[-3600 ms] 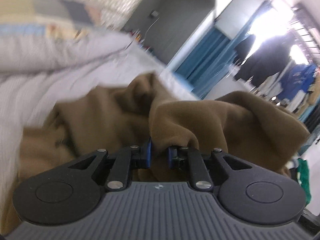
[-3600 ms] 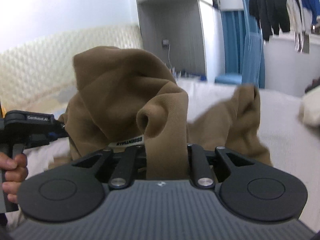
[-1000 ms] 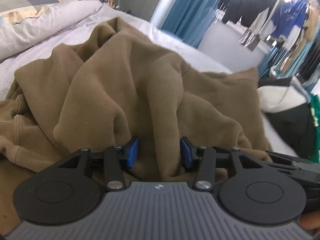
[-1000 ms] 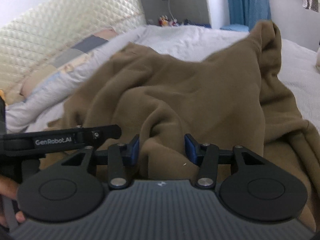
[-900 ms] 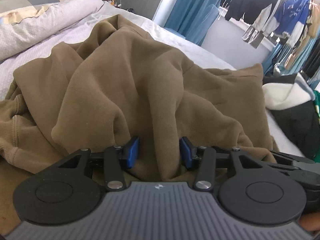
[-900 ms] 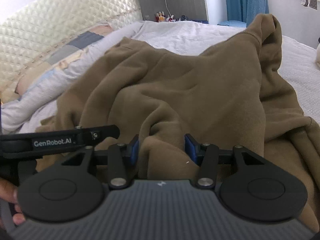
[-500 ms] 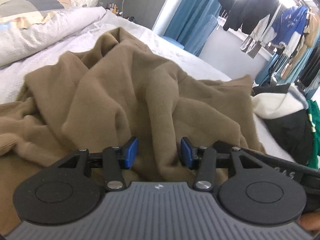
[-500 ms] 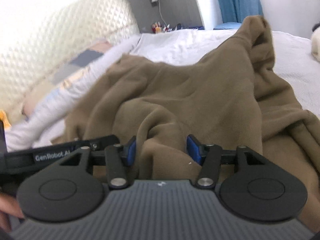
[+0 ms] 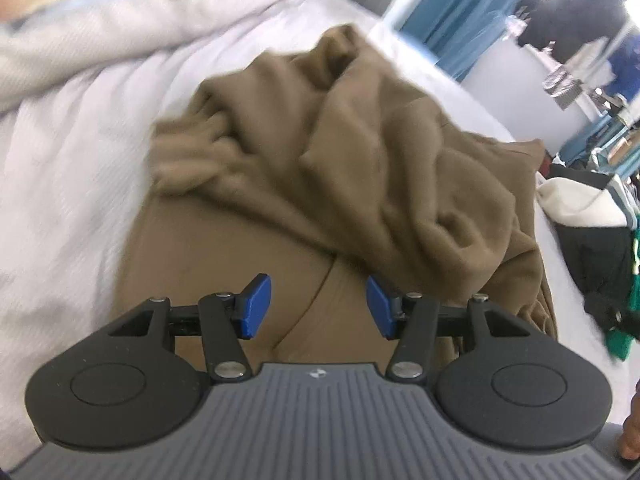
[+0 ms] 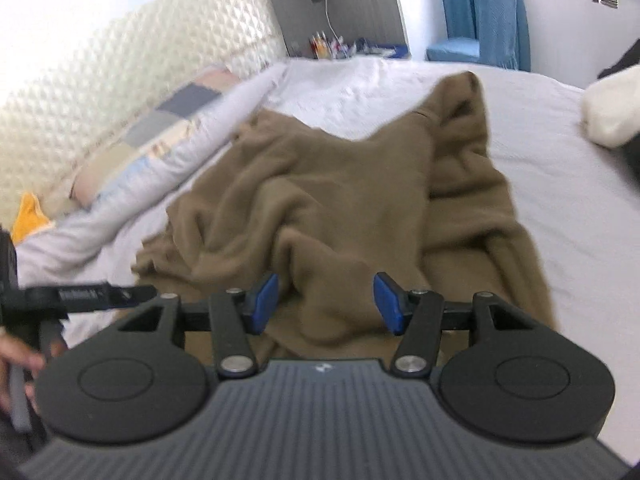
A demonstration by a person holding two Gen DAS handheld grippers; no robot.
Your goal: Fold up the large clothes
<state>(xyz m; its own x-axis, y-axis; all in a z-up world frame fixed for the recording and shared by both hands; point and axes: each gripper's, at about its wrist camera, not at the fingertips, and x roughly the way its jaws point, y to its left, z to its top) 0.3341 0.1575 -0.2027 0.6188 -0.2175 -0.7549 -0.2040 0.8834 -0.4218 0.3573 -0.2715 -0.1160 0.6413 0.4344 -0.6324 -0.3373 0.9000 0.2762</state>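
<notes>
A large brown sweatshirt lies crumpled on the white bed, its upper part bunched over a flatter lower layer. It also shows in the right wrist view. My left gripper is open and empty, held just above the flat brown cloth. My right gripper is open and empty, just in front of a fold of the same garment. The left gripper's body shows at the left edge of the right wrist view.
A patchwork pillow and a quilted headboard lie to the left. A white and black pile of clothes sits on the bed's right side. Blue curtains and hanging clothes stand behind.
Both grippers have let go of the brown sweatshirt, opened wide and pulled back. The garment now lies bunched on the bed.
</notes>
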